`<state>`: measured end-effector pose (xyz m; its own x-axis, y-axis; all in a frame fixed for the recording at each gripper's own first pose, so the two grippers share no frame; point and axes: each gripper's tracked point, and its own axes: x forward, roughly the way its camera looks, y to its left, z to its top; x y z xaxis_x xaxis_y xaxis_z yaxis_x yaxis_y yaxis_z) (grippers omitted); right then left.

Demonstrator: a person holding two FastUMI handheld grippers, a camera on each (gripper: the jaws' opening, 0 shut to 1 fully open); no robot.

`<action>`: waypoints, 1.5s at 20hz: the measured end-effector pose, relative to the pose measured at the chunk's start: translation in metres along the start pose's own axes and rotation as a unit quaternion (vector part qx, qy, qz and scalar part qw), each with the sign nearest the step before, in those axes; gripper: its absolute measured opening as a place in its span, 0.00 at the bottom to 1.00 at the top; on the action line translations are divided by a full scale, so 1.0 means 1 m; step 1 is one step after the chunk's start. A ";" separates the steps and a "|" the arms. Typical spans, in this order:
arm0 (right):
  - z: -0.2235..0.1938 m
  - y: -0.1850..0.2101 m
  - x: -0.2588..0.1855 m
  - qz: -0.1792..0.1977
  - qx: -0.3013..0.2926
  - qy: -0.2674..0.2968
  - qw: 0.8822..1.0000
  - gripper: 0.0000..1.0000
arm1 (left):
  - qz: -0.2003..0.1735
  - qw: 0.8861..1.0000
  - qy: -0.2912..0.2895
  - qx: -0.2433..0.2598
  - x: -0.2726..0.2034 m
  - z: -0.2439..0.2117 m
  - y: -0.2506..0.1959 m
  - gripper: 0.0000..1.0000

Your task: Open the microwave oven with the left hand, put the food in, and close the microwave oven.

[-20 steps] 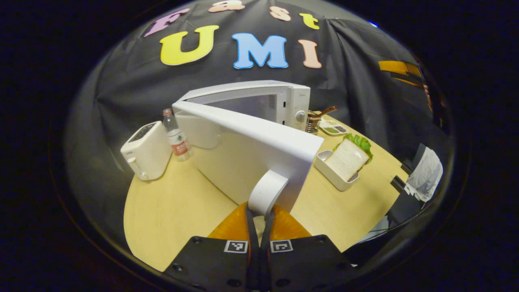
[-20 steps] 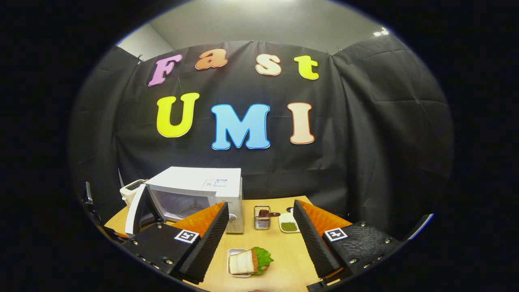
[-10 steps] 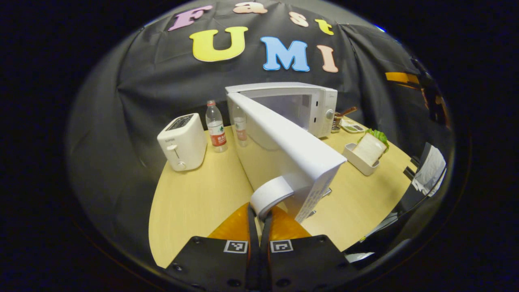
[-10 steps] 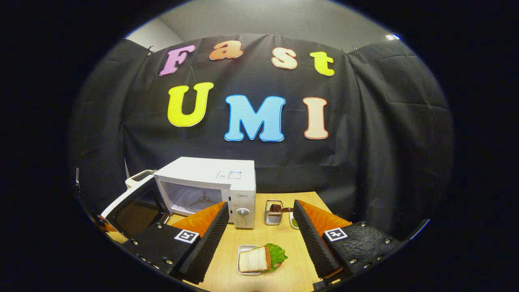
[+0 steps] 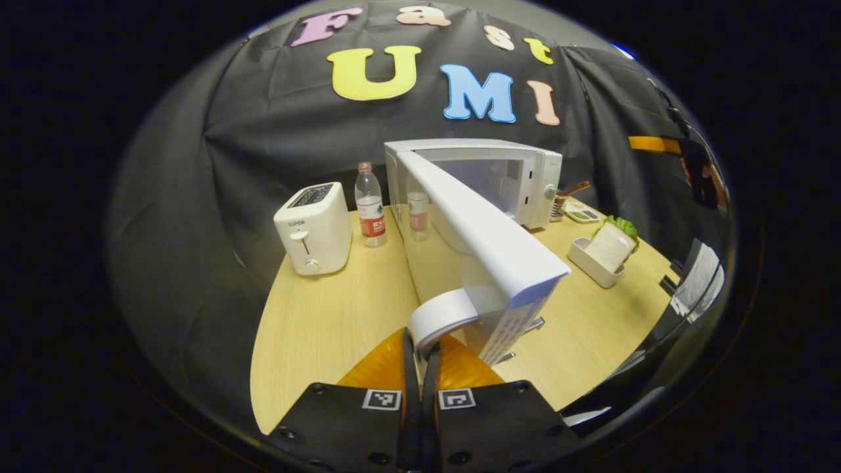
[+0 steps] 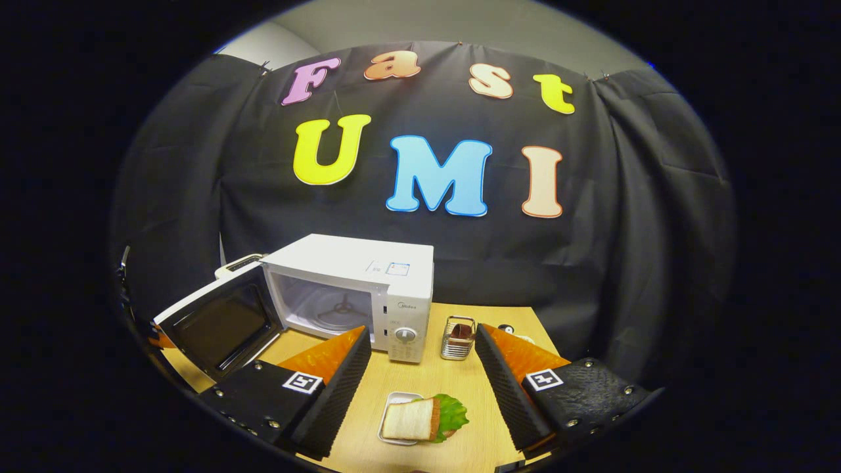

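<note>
The white microwave stands at the back of the table with its door swung wide open. My left gripper is shut on the door's white handle at the door's free edge. In the right gripper view the microwave shows its empty cavity, and the door hangs out to the left. The food is a sandwich with lettuce in a small white tray. It also lies right of the door as the sandwich. My right gripper hangs open above and behind it, holding nothing.
A white toaster and a water bottle stand left of the microwave. A wire utensil holder and a small dish sit right of it. The light wooden table has bare room at the front left.
The door has swung farther open with my left gripper still on its handle. The right gripper view has drifted a little, and the microwave's cavity shows more fully.
</note>
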<state>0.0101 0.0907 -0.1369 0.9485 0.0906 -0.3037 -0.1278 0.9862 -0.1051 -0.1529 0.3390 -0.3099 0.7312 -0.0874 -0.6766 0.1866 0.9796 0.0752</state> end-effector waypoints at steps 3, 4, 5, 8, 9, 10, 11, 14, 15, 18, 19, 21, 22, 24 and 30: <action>-0.017 -0.012 0.005 0.009 0.007 0.023 1.000 0.97 | 0.005 1.000 -0.001 -0.002 -0.001 -0.001 0.001 0.07; -0.022 -0.016 0.007 0.009 0.010 0.030 0.999 0.97 | 0.006 1.000 -0.001 -0.007 -0.004 0.000 0.000 0.07; -0.027 -0.022 0.008 0.010 0.013 0.035 0.999 0.96 | 0.004 1.000 -0.001 -0.016 -0.001 -0.004 -0.002 0.11; -0.045 -0.030 0.012 0.025 0.024 0.053 0.998 0.97 | 0.025 1.000 -0.005 0.003 -0.014 -0.012 0.004 0.22; -0.054 -0.034 0.014 0.030 0.026 0.064 0.997 0.97 | 0.032 0.999 0.001 -0.003 -0.019 -0.018 0.008 0.32; -0.064 -0.039 0.016 0.031 0.029 0.076 0.996 0.96 | 0.046 0.999 0.005 -0.008 -0.027 -0.022 0.011 0.42; -0.074 -0.045 0.018 0.034 0.035 0.089 0.995 0.96 | 0.065 0.998 0.006 -0.012 -0.037 -0.023 0.014 0.41; -0.109 -0.050 0.021 0.056 0.067 0.134 0.987 0.97 | 0.118 0.992 -0.042 -0.030 -0.080 0.016 -0.004 0.41; -0.123 -0.050 0.023 0.063 0.080 0.153 0.983 0.97 | 0.137 0.987 -0.072 -0.035 -0.095 0.043 -0.015 0.38; -0.164 -0.048 0.024 0.082 0.107 0.205 0.970 0.97 | 0.157 0.972 -0.166 -0.050 -0.121 0.132 -0.067 0.76; -0.174 -0.047 0.023 0.088 0.114 0.218 0.965 0.97 | 0.153 0.968 -0.194 -0.052 -0.121 0.160 -0.087 0.94; -0.189 -0.045 0.021 0.098 0.132 0.239 0.957 0.97 | 0.145 0.960 -0.236 -0.041 -0.120 0.210 -0.121 0.96; -0.198 -0.042 0.021 0.102 0.145 0.248 0.952 0.97 | 0.138 0.958 -0.247 -0.034 -0.118 0.231 -0.137 0.98; -0.209 -0.040 0.022 0.108 0.172 0.263 0.943 0.98 | 0.125 0.954 -0.270 -0.023 -0.118 0.272 -0.162 1.00; -0.233 -0.024 0.030 0.137 0.222 0.299 0.918 0.98 | 0.125 0.943 -0.308 -0.025 -0.118 0.333 -0.192 1.00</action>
<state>-0.0261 0.0371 -0.3640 0.5528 0.3821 -0.7406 -0.0804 0.9090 0.4089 -0.0566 0.1007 -0.0006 0.9935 0.0730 -0.0878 -0.0611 0.9896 0.1305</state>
